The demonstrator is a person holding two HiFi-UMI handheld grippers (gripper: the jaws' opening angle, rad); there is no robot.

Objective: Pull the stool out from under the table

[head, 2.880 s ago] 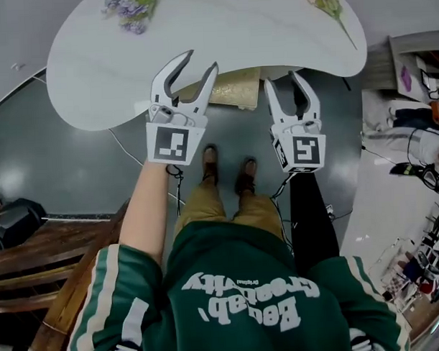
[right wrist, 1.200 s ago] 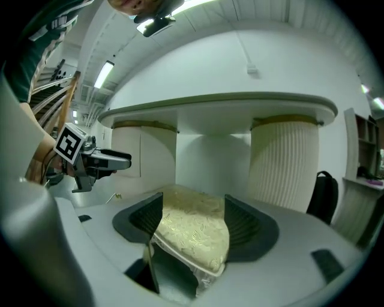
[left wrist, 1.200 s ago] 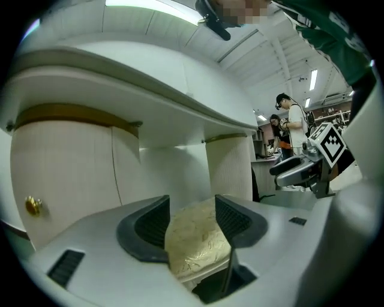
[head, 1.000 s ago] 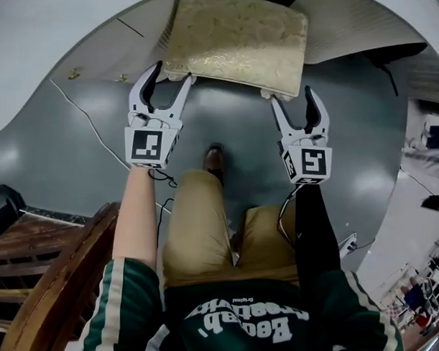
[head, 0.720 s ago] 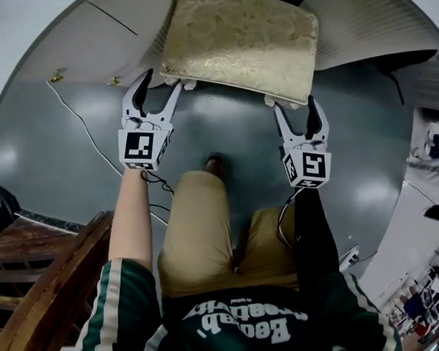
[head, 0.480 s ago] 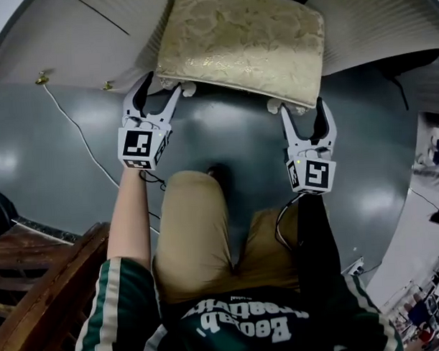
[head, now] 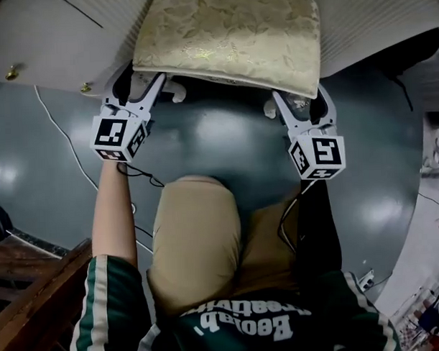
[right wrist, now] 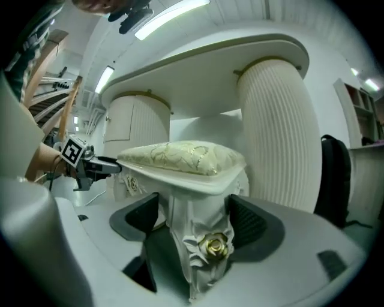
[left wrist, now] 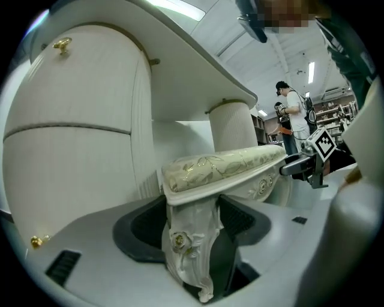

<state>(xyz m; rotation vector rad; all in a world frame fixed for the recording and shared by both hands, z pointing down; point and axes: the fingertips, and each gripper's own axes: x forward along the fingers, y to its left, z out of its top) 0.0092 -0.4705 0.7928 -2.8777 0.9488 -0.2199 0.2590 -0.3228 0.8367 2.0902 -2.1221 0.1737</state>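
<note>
Two carved front legs [left wrist: 189, 252] of the stool [head: 229, 41] stand between wide-apart jaws: left gripper [head: 138, 82] at its left corner, right gripper [head: 301, 103] at its right. Jaws have just been opening, nothing clamped yet, probably readying an even two-handed pull. Stool's far half lies under the table [head: 42, 48].

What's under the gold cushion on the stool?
Carved white legs with gold roses. The left claw and right claw each have one leg between jaws that have just been opening, not squeezing it. Anything farther back is covered by the cushion.
</note>
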